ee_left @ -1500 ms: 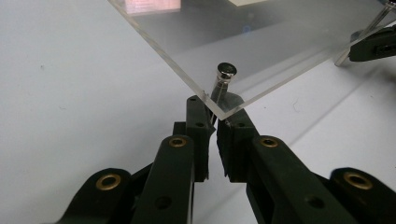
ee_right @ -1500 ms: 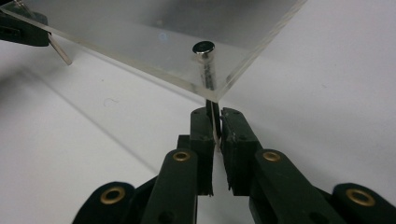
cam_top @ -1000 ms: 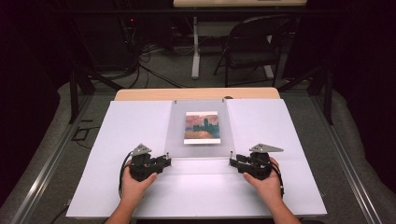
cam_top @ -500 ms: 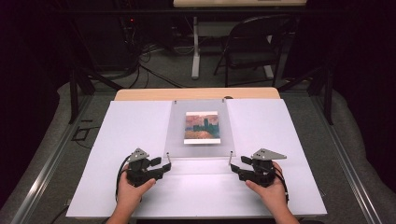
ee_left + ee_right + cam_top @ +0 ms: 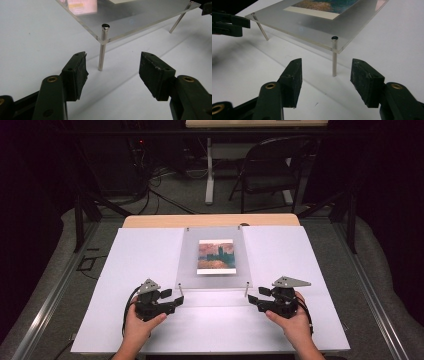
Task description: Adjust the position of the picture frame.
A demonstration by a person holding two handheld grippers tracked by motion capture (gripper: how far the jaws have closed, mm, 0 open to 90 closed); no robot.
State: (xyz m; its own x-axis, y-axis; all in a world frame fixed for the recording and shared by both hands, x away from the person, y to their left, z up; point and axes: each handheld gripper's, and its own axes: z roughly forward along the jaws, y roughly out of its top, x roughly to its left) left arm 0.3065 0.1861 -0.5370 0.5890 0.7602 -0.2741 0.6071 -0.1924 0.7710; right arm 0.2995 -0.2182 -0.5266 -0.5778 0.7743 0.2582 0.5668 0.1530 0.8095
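Item: clear acrylic picture frame (image 5: 214, 257), standing on four metal standoff legs mid-tabletop (image 5: 300, 320). Left hand-held gripper (image 5: 172, 301) and right hand-held gripper (image 5: 256, 298): jaws just opened wide, holding nothing, near legs ahead. Risk: a nudged leg could tip the panel.

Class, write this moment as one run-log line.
left hand-held gripper: open, just opened, facing near-left leg | right hand-held gripper: open at near-right leg | clear panel: standing

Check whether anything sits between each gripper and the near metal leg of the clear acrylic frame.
Nothing visible does. The left gripper faces its near leg and the right gripper its own, with bare white table between, both open.
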